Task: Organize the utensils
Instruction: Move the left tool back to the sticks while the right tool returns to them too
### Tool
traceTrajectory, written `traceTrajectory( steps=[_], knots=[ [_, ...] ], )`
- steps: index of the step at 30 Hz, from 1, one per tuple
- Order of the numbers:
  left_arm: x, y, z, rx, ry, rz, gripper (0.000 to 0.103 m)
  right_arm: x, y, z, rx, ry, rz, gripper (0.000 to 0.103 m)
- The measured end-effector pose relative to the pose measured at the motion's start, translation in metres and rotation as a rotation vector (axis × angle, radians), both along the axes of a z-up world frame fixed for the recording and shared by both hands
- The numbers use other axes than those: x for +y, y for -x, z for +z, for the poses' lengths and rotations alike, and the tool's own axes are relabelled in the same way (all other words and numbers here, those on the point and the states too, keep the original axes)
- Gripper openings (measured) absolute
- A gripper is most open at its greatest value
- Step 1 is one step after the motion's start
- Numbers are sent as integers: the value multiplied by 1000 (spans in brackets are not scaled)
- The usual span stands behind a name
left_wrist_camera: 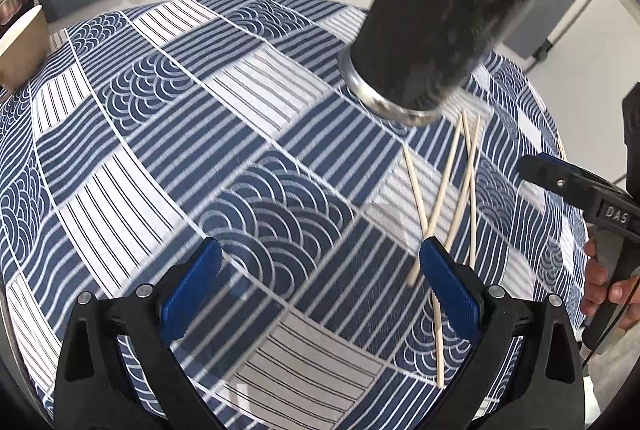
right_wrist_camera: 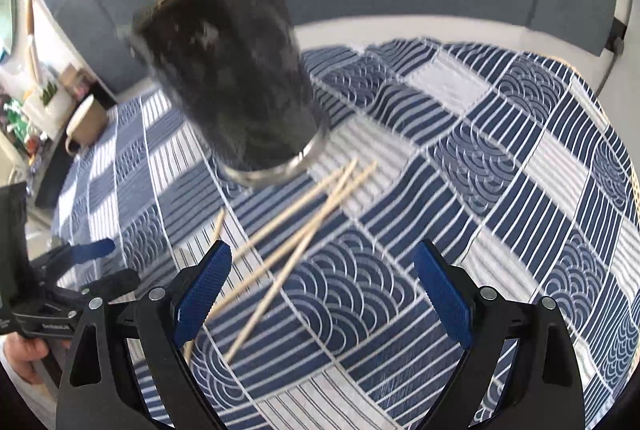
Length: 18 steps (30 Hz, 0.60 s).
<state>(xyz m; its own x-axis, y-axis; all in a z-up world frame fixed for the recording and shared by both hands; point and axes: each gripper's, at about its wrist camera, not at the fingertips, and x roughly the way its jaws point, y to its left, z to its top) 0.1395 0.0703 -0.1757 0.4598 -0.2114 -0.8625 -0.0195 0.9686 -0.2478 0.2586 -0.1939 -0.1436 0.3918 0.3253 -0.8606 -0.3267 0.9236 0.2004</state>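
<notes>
Chopsticks [right_wrist_camera: 304, 226] partly hidden behind left finger; holder [right_wrist_camera: 236, 69] blurred.

"DAS" in white on right tool [left_wrist_camera: 532, 171] body, left wrist view. Other label too blurred.

Bare tablecloth [left_wrist_camera: 168, 189] fills the left and centre of the left view, free to pass. At upper right the black holder [left_wrist_camera: 436, 17] blocks; loose chopsticks [left_wrist_camera: 452, 185] lie below it.
</notes>
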Motion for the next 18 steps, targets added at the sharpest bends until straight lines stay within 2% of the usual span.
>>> traceTrajectory(
  steps=[7,12,18],
  knots=[
    [-33,11,-1,2,-67,-107,97,11,10,-25,50,71,42,88],
    [-54,17,-6,23,-75,-176,97,17,13,-36,75,98,49,88],
    [-67,19,-13,44,-127,-213,97,29,15,-42,71,159,71,89]
  ],
)
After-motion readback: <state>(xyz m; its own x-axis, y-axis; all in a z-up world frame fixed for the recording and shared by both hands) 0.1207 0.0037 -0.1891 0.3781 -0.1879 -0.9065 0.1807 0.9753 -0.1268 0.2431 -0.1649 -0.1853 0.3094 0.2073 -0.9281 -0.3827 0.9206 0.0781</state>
